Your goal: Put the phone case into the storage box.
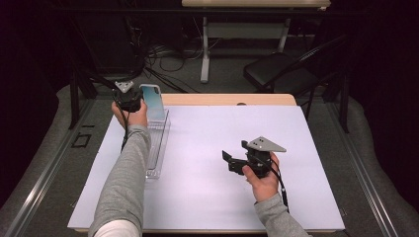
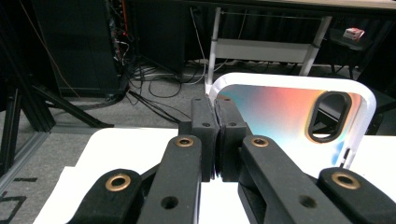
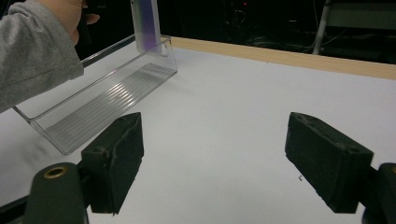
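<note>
— Two grippers are at work over the white table top (image 1: 207, 163). Nearest the person, the right gripper (image 1: 231, 161) is held above the right-hand middle of the table, its grey three-cornered plate on top.

— How do its jaws stand?

— Wide apart, with bare white surface between the two black pads (image 3: 114, 158) and nothing gripped. In the right gripper view they point across the table toward the clear tray.

— Where is that tray?

— The clear plastic tray (image 1: 157, 145) lies along the left part of the table, long and narrow, running away from the person. Its ribbed floor shows in the right gripper view (image 3: 100, 105), and the grey sleeve (image 1: 126, 173) of the left arm passes just beside it on its left.

— And the left gripper?

— Farther off, at the tray's far end. The left gripper (image 1: 129, 101) has its jaws pressed together on the edge of a phone case (image 1: 152, 101). In the left gripper view the pads (image 2: 205, 135) meet on the case's white rim (image 2: 280, 112).

— What does the case look like?

— White-rimmed, with a colour gradient from teal to pink and an oval camera cutout near its top. It stands upright, its lower end down at the far end of the tray; whether it touches the tray floor I cannot tell.

— Anything beyond the table?

— A wooden strip (image 1: 227, 99) along the far edge, then cables (image 1: 168, 54) on the floor, a white table leg (image 1: 205, 49), and a dark folding chair (image 1: 281, 71) to the right.
</note>
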Demonstrator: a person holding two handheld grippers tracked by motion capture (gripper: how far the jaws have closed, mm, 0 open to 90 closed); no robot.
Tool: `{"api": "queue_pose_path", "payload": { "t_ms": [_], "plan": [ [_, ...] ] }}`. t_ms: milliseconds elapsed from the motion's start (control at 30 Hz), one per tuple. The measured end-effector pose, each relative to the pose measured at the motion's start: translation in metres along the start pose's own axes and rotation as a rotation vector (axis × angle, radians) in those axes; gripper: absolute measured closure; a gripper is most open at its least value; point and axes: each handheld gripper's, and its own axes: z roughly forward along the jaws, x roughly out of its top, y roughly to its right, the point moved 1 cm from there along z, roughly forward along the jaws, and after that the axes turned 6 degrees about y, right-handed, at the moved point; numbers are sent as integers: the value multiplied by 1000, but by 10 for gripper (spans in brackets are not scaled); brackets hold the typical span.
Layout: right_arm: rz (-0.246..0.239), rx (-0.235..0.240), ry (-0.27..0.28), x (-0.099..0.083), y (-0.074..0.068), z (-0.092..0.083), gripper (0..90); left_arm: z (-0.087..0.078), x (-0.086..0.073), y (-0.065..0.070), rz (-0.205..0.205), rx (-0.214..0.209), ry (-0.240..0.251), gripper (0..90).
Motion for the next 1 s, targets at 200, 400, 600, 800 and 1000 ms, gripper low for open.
{"api": "queue_pose_path", "payload": {
  "t_ms": [200, 400, 600, 800, 1000],
  "plan": [
    [-5, -1, -1, 0, 1, 1, 195, 4, -5, 3, 4, 4, 1, 885],
    [0, 0, -7, -1, 1, 0, 195, 5, -10, 5, 4, 8, -7, 885],
    [-2, 2, -7, -2, 0, 1, 195, 6, -23, 0, -9, 29, -16, 885],
    [-2, 5, -11, -2, 0, 3, 195, 7, -29, -4, -21, 35, -18, 885],
    [-1, 11, -23, -4, 0, 4, 195, 9, -30, -3, -24, 38, -9, 884]
  ]
}}
